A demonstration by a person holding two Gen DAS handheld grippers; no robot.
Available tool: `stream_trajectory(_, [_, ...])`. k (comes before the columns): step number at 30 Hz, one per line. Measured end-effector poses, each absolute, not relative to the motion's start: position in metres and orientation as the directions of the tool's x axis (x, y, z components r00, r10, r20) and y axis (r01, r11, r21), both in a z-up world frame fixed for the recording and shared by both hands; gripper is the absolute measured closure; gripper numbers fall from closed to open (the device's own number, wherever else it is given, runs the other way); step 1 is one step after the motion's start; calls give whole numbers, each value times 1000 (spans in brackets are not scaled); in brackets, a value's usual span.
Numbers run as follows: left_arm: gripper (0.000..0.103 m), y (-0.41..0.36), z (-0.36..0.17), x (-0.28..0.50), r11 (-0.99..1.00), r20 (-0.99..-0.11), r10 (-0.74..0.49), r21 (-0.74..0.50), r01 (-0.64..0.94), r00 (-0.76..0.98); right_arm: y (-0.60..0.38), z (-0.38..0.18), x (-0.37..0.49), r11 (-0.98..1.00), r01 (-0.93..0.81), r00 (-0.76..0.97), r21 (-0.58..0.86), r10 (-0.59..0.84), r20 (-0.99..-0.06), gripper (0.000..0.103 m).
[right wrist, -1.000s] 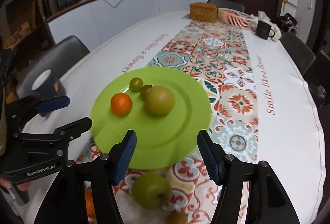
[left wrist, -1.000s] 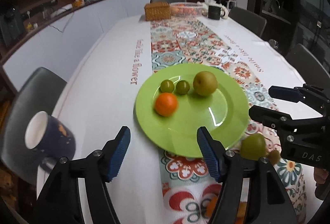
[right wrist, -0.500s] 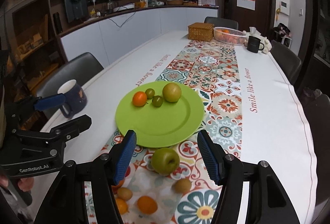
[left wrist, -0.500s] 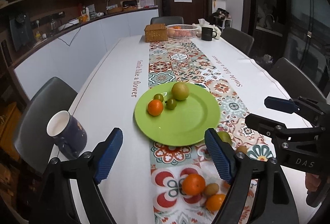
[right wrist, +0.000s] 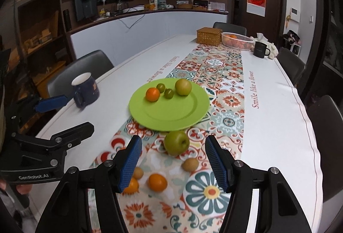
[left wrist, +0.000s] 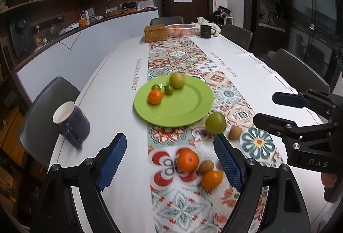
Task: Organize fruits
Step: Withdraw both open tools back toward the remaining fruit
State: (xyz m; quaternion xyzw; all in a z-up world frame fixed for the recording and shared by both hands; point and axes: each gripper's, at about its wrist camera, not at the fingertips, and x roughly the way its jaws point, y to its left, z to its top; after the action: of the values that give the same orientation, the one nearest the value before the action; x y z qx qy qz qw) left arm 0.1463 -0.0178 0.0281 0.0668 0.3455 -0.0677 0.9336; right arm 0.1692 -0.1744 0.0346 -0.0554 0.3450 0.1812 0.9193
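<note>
a navy mug (left wrist: 71, 120) stands at the left edge of the white table (left wrist: 111, 91), well apart from the fruit. the left gripper (left wrist: 170, 162) hangs above the near end of the patterned runner (left wrist: 178, 57) with its blue-padded jaws spread wide and nothing between them. framed in that gap, on the runner, lie an orange (left wrist: 188, 160), a small brown kiwi (left wrist: 206, 166) touching it on the right, and a second orange (left wrist: 211, 179) just in front of the kiwi. farther up the runner sits the green plate (left wrist: 182, 108), carrying an orange (left wrist: 155, 96), two small green fruits (left wrist: 169, 90) and a yellowish pear-like fruit (left wrist: 177, 80) grouped at its far left side. just off the plate's near right rim rests a green apple (left wrist: 215, 122), with another kiwi (left wrist: 235, 132) beside it to the right. the right gripper (right wrist: 173, 163) is likewise released, jaws wide apart and empty; from its own camera the green apple (right wrist: 176, 142) lies straight ahead between the fingertips, just beyond them, with the kiwi (right wrist: 190, 164) nearer and slightly right. at the table's far end stand a wicker box (left wrist: 155, 33), a white basket (left wrist: 181, 30) and a black mug (left wrist: 206, 31).
</note>
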Motion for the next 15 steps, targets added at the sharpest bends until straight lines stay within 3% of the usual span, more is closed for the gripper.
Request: stream_trajectory(15, [20,-45,-14,126,955,-713,-141,84,283,687,-173,-1,149,860,-508,588,-47,307,-748,41])
